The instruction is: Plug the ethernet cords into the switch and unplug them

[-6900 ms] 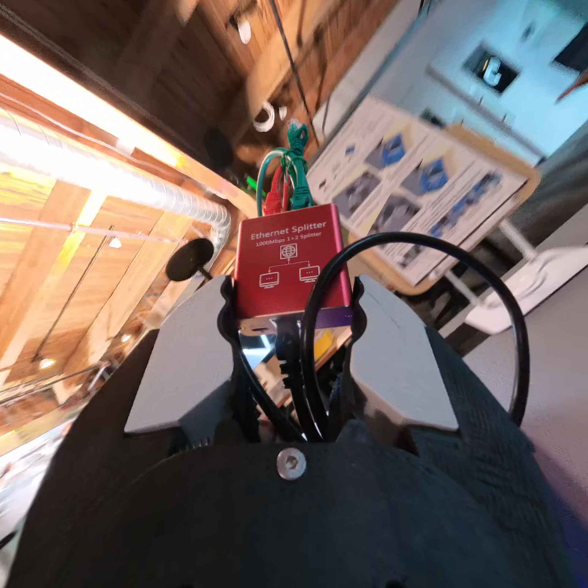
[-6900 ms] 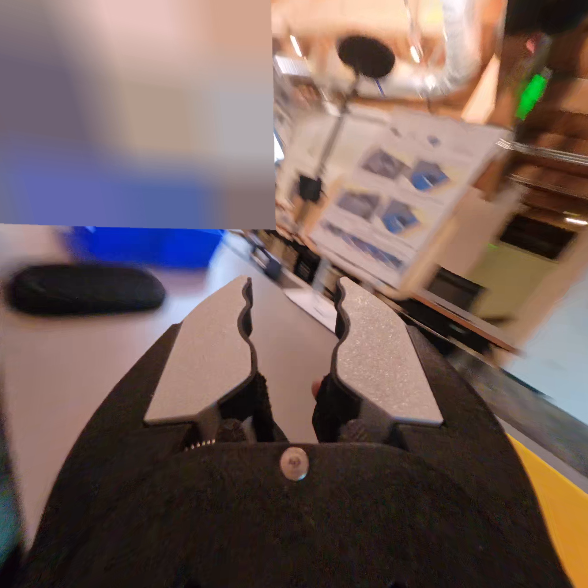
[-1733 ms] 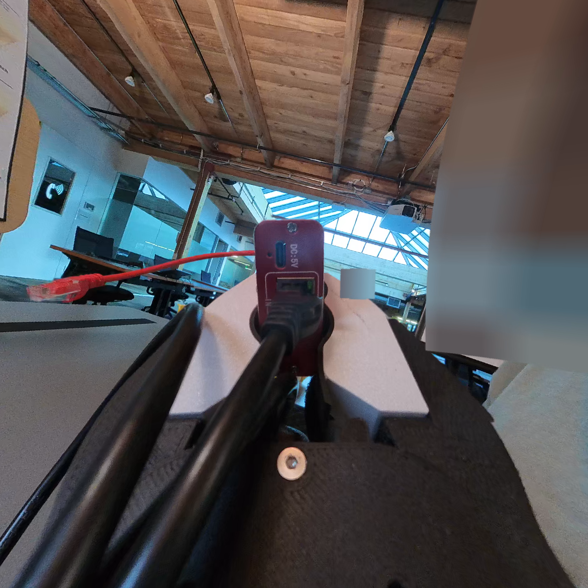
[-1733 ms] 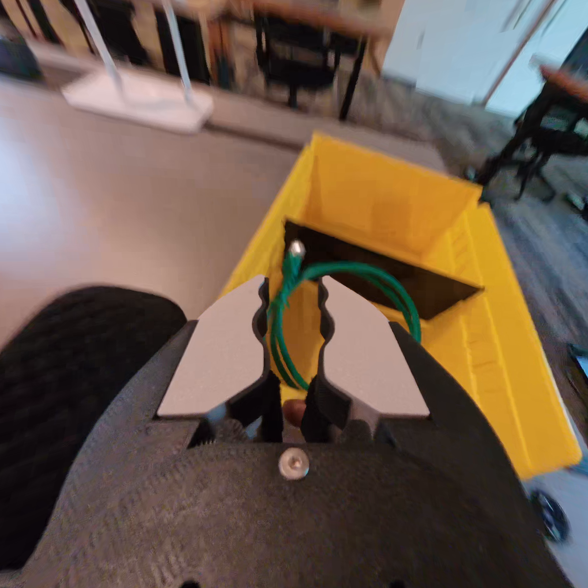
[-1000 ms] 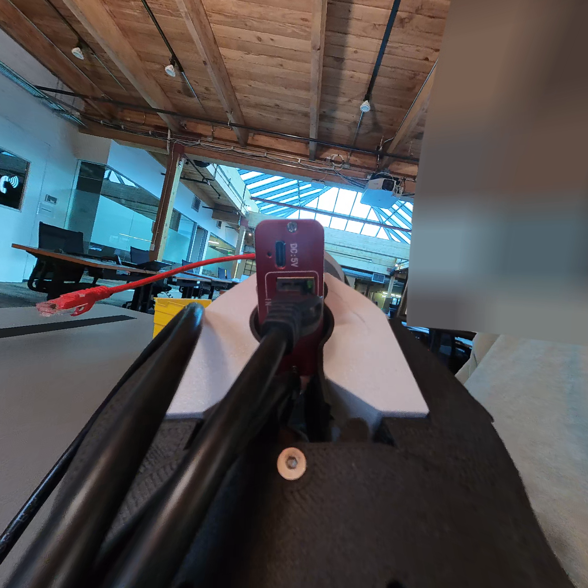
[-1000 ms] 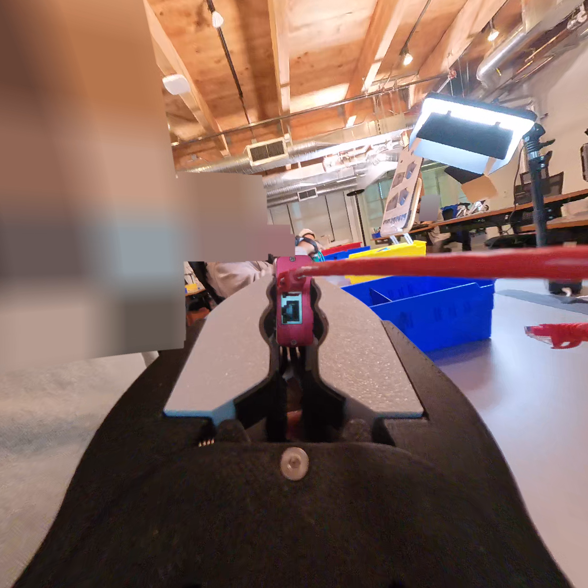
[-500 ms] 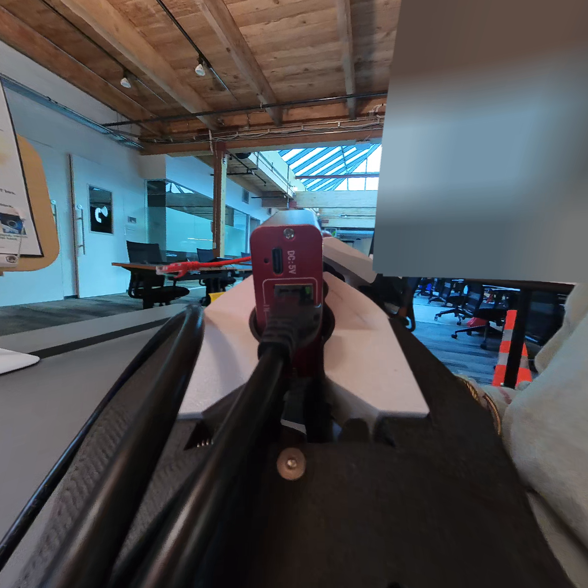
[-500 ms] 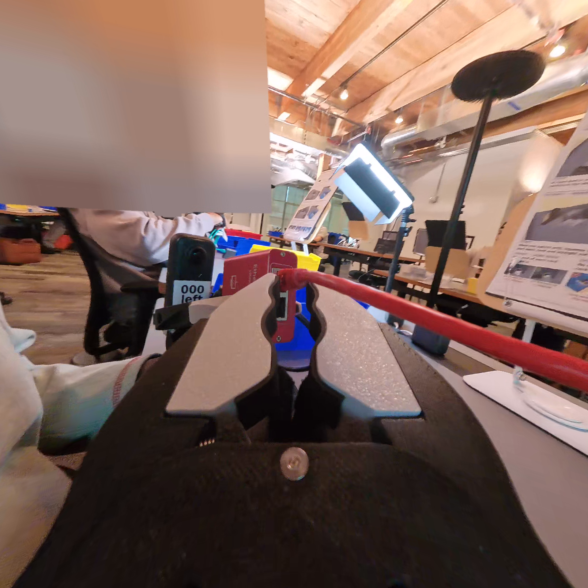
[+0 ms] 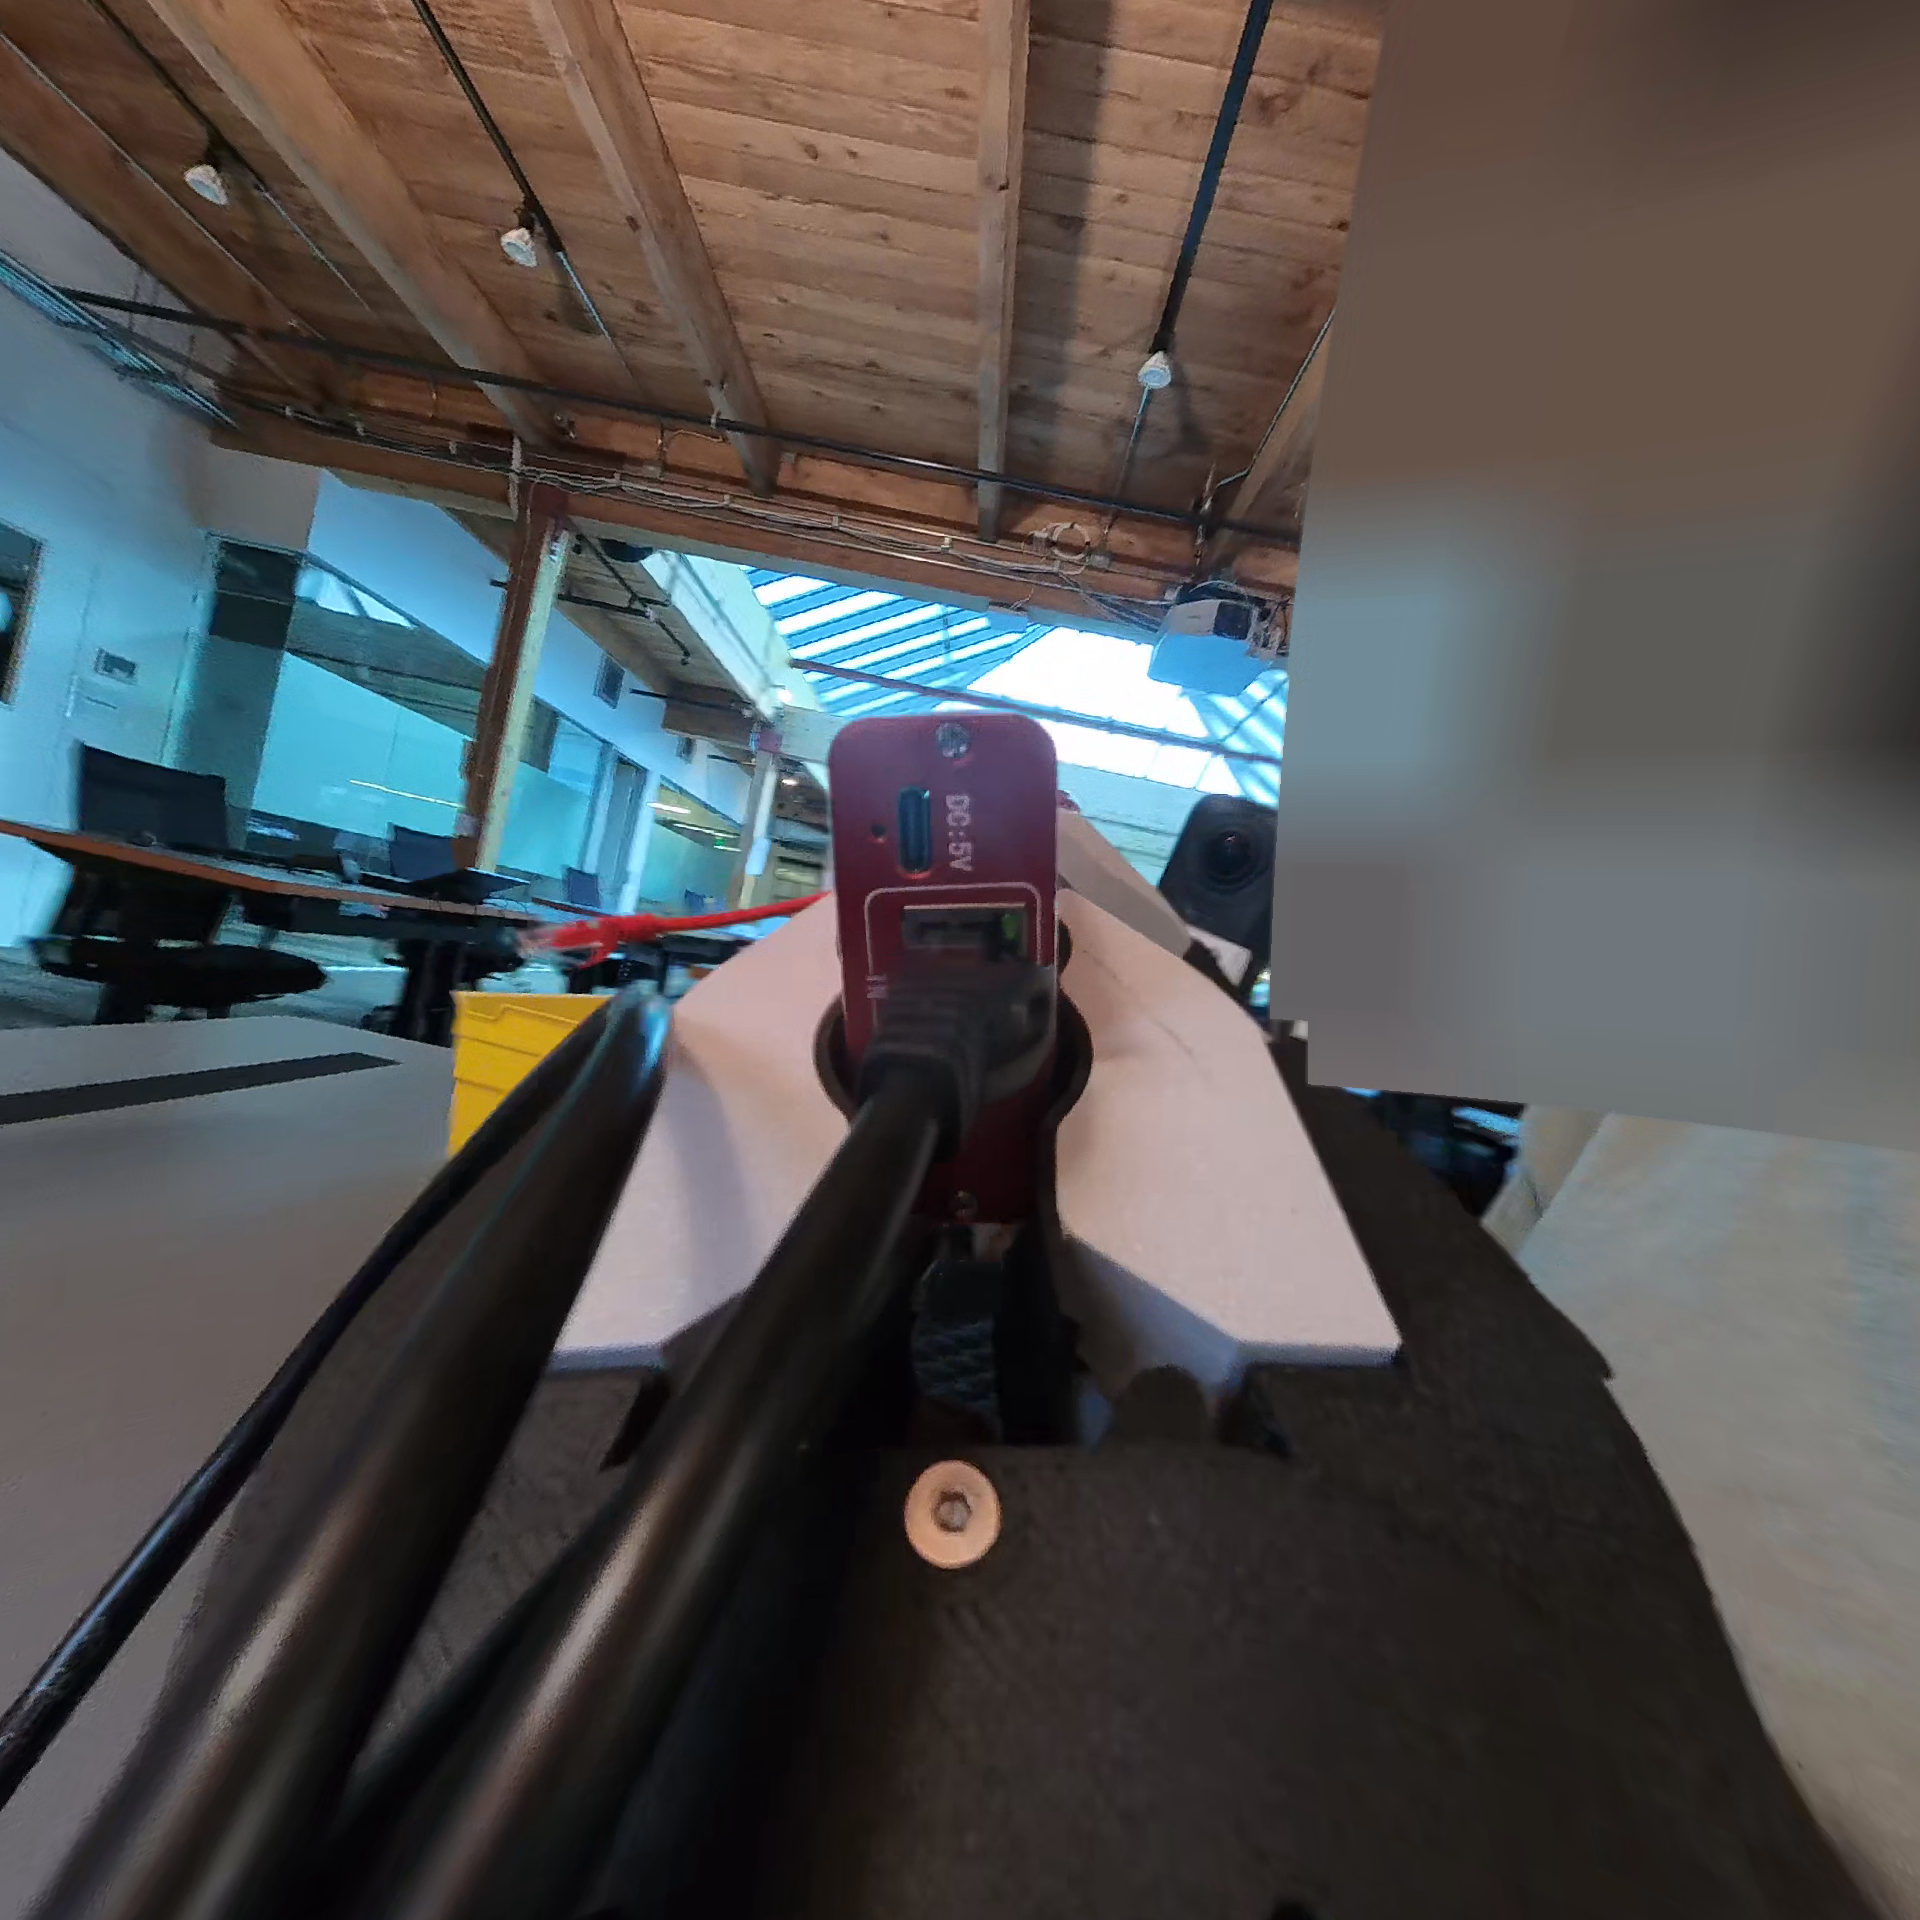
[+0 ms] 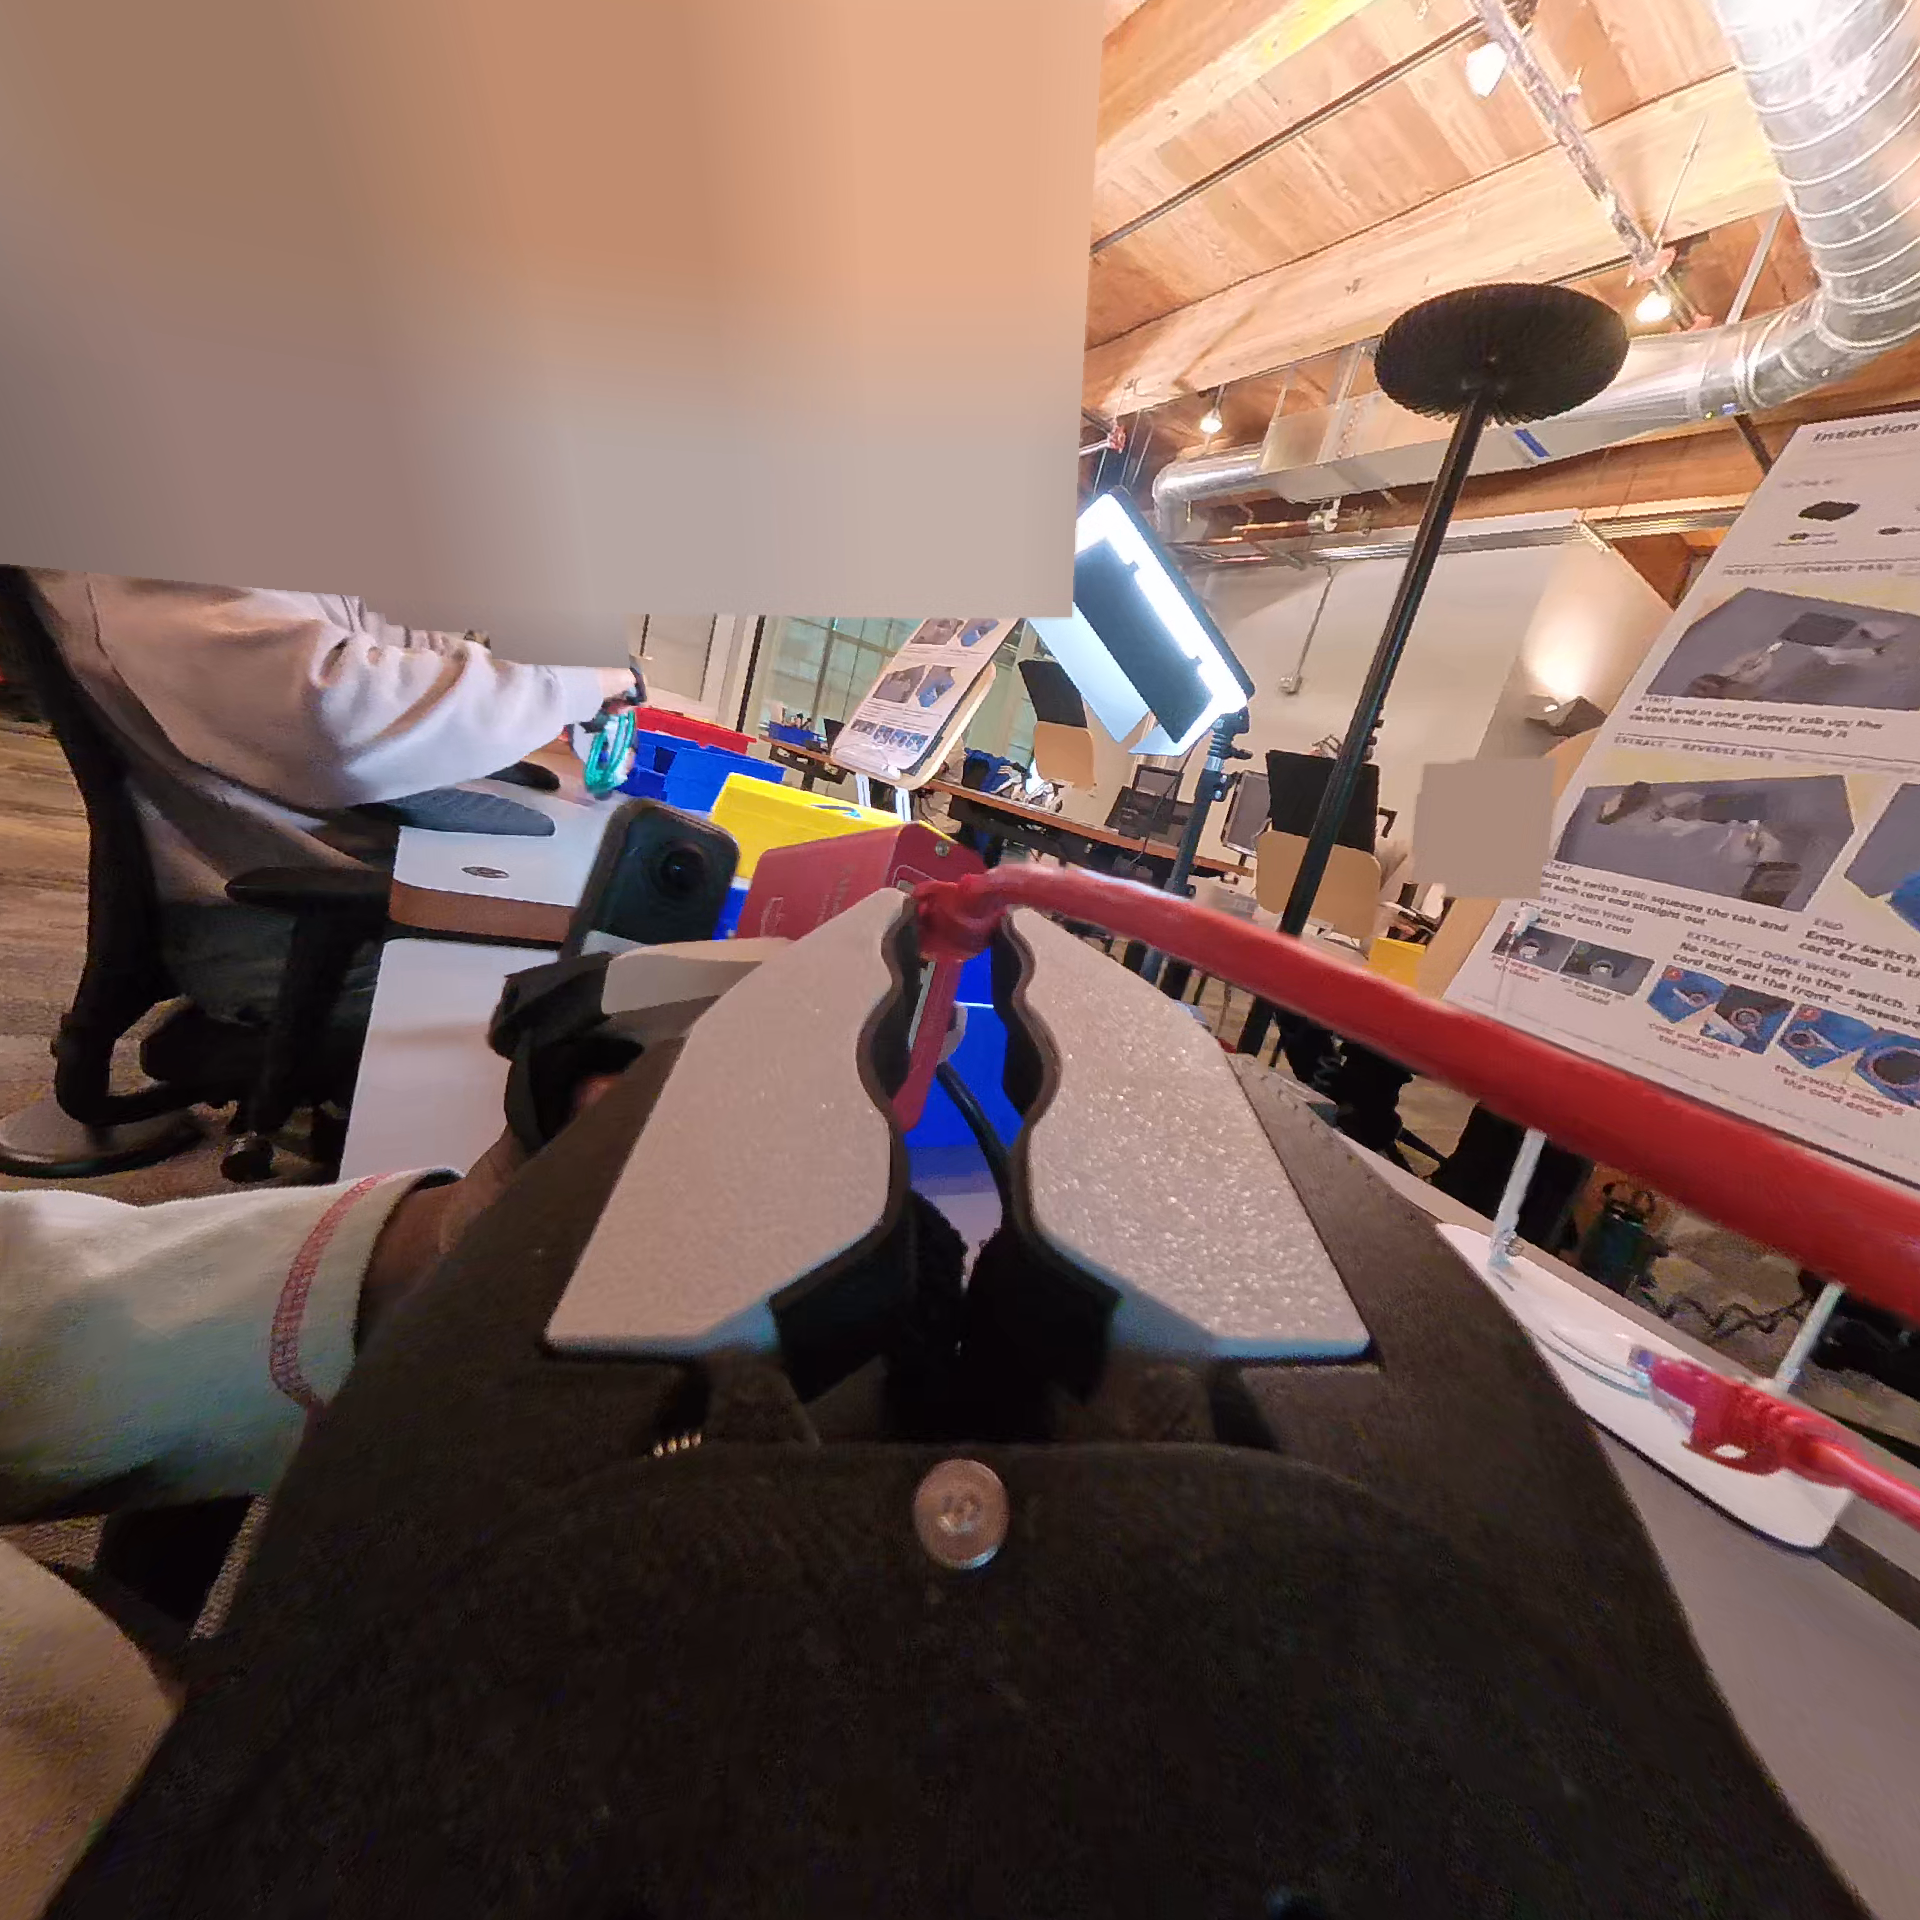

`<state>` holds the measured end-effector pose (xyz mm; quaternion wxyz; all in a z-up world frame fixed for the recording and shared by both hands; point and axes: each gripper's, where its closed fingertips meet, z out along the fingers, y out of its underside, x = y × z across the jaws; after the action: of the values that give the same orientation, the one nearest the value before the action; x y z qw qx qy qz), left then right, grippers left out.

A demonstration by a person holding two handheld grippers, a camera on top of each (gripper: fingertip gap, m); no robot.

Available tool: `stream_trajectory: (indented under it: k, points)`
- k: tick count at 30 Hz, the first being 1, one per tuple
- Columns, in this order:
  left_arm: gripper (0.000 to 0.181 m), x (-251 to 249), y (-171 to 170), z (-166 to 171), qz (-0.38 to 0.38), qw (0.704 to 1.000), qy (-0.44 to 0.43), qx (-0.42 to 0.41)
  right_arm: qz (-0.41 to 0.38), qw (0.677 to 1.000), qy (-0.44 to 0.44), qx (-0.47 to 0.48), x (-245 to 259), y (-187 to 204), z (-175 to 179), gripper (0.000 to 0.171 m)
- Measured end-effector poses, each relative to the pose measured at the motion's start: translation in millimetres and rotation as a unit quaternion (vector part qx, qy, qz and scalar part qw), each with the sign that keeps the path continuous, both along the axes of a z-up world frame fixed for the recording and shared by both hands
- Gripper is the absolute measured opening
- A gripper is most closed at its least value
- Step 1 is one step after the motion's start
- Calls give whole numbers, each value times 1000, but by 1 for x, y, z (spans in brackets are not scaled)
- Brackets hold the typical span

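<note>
My left gripper (image 9: 945,997) is shut on the red switch (image 9: 940,831), held upright between its white fingers (image 9: 717,1122). A black ethernet cord (image 9: 883,1122) is plugged into the switch's lower port. My right gripper (image 10: 951,920) is shut on the red cord's plug (image 10: 951,925), pressed against the end of the switch (image 10: 831,888); whether it is seated is hidden. The red cord (image 10: 1455,1060) runs off to the right. Its other plug (image 10: 1725,1423) lies loose on a white base. That loose plug also shows in the left wrist view (image 9: 566,935).
A grey table (image 9: 156,1195) lies to the left, with a yellow bin (image 9: 520,1049) behind it. Blue bins (image 10: 977,1049), a black stand pole (image 10: 1382,727), a light panel (image 10: 1143,634) and an instruction poster (image 10: 1714,831) stand beyond. A seated person's sleeve (image 10: 312,707) is at the left. Only a small space, under 4 cm, lies between the two pairs of fingers.
Both grippers have swung round together with the switch. The right gripper now sees the switch from its side rather than end-on, and the red plug sits between its fingertips.
</note>
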<state>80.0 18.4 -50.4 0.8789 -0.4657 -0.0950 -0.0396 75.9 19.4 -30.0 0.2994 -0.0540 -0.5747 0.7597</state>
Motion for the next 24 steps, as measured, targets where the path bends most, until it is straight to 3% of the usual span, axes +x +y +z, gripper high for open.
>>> stream_trajectory:
  k: [4,12,15,17,20,21,24]
  points:
    - [30,-1,-1,-2,122,986,98,-50,-55,996,52,42,4,1,-1,16]
    - [30,10,-6,10,-49,997,-6,66,39,999,6,-38,13,0,8,10]
    - [29,12,-5,9,-56,996,-4,64,25,999,43,-15,16,0,9,10]
    - [28,26,-3,9,-68,996,46,42,76,994,81,18,32,-1,10,11]
    - [27,24,2,4,-76,996,27,26,155,987,-27,11,26,3,6,13]
    - [28,24,2,4,-86,996,22,28,156,987,-28,5,24,5,6,19]
    - [29,24,2,3,-68,997,37,19,177,983,-37,10,28,0,3,15]
